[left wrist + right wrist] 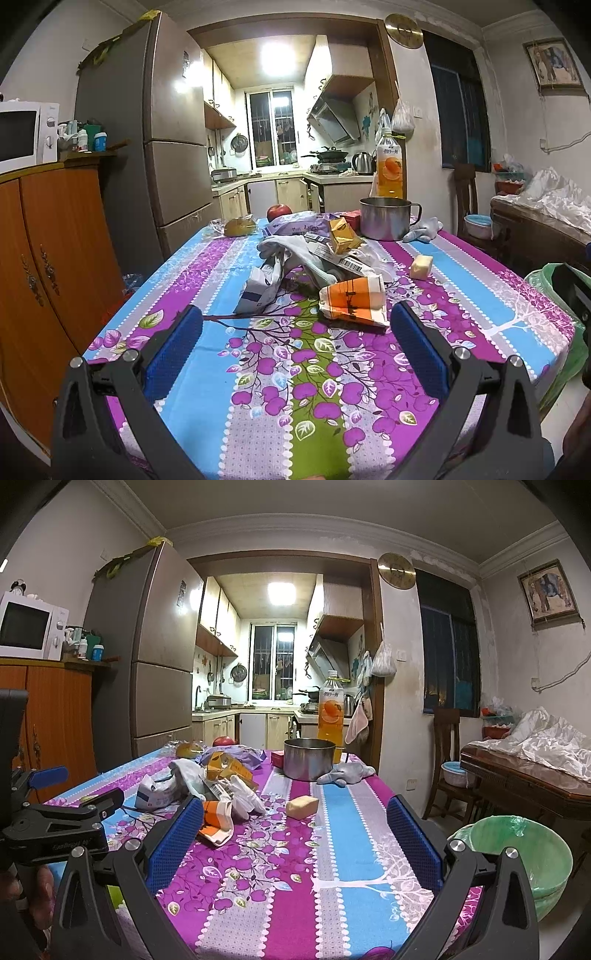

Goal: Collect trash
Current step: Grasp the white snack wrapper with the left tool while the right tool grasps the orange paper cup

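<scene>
Left wrist view: left gripper (pixel 295 328) wide and empty, orange cup (pixel 352 301) lying just ahead on the table (pixel 461 295); advance low, straddle its crushed body, close gently, then carry it to the bin (pixel 517 853).

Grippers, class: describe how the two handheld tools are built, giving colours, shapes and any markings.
The left gripper and the right gripper each have black, triangular cut-out arms with silver round bolts. Their fingers carry blue, dimpled rectangular pads. The right wrist view shows faint lettering, too blurred to read, on the left tool's black body. No cables show.
</scene>
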Demonstrator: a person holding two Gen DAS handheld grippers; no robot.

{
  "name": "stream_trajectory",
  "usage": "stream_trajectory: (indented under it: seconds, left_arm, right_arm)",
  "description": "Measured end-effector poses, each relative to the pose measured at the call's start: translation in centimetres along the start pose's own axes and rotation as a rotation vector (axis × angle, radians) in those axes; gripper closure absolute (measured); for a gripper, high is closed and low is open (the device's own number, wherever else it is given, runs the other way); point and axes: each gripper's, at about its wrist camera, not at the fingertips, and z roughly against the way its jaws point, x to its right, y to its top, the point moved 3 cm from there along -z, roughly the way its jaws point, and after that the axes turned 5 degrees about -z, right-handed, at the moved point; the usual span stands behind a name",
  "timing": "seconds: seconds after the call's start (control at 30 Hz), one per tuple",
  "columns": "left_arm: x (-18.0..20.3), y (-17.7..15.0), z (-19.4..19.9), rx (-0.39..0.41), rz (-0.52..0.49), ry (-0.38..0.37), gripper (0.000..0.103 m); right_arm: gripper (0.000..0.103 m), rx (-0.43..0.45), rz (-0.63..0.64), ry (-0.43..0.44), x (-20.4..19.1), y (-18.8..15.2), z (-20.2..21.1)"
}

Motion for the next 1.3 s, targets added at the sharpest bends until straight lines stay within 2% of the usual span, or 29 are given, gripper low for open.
stream_trajectory:
  seconds: [0.13,0.23,0.27,0.33,0.4,0.47,0.5,0.53,0.7,0.77,0.83,0.9,0.93,0.97,1.0,1.1,1.17,1.3]
  left_arm:
    - [-0.2,-0.1,-1.1,-0.020,-0.008,0.003,0.005]
    - [-1.6,0.5,-3.6,-0.084,0.000,-0.029,0.005]
    - [-2.8,0.8,-5.3,-0.128,0.023,-0.061,0.005]
    - [-4.5,1.0,-8.1,-0.182,0.046,-0.072,0.005]
    - [-6.0,1.2,-11.3,-0.229,0.044,-0.071,0.005]
    - [-6.6,1.5,-13.5,-0.269,0.062,-0.116,0.005]
    - [-6.7,1.7,-14.8,-0.280,0.071,-0.161,0.005]
    - [-6.5,1.9,-15.8,-0.288,0.060,-0.190,0.005]
    - [-5.1,1.6,-19.7,-0.330,-0.086,-0.134,0.005]
    - [-5.1,1.4,-20.8,-0.358,-0.097,-0.126,0.005]
    - [-5.4,1.2,-21.5,-0.377,-0.095,-0.103,0.010]
    - [-5.8,0.8,-22.2,-0.402,-0.072,-0.110,0.029]
    - [-6.1,0.6,-22.4,-0.419,-0.057,-0.117,0.034]
    - [-6.3,0.4,-22.8,-0.433,-0.043,-0.131,0.047]
    - [-6.5,0.4,-22.9,-0.440,-0.021,-0.151,0.052]
    - [-7.2,0.4,-22.7,-0.423,0.006,-0.138,0.054]
    - [-7.6,0.5,-22.3,-0.413,0.022,-0.138,0.056]
    - [-8.0,0.9,-20.2,-0.374,0.056,-0.140,0.060]
  right_arm:
    - [0.004,-0.068,-0.014,0.042,-0.1,-0.4,-1.6]
    - [0.004,-0.231,-0.055,0.154,-0.4,-0.5,-5.4]
    - [0.004,-0.319,-0.086,0.210,-0.5,-0.6,-7.4]
    - [0.005,-0.460,-0.155,0.298,-0.5,-1.0,-11.4]
    - [0.008,-0.539,-0.175,0.345,-1.0,-1.2,-14.6]
    - [0.011,-0.597,-0.177,0.376,-1.7,-1.6,-17.8]
    - [0.014,-0.637,-0.184,0.399,-2.3,-1.9,-19.6]
    - [0.015,-0.664,-0.184,0.413,-2.8,-2.2,-20.8]
    - [0.027,-0.797,-0.175,0.461,-5.9,-4.1,-26.3]
    - [0.032,-0.825,-0.164,0.453,-6.7,-4.8,-27.7]
    - [0.037,-0.825,-0.163,0.448,-7.1,-5.2,-28.5]
    - [0.049,-0.827,-0.156,0.451,-7.7,-5.3,-28.7]
    - [0.053,-0.827,-0.146,0.448,-8.1,-5.4,-29.0]
    - [0.060,-0.824,-0.133,0.446,-8.3,-5.4,-29.3]
    - [0.070,-0.821,-0.126,0.448,-8.6,-5.5,-29.3]
    - [0.087,-0.790,-0.118,0.458,-8.5,-5.4,-28.3]
    - [0.092,-0.758,-0.126,0.462,-8.2,-5.2,-27.3]
    - [0.096,-0.684,-0.133,0.451,-7.3,-4.5,-24.7]
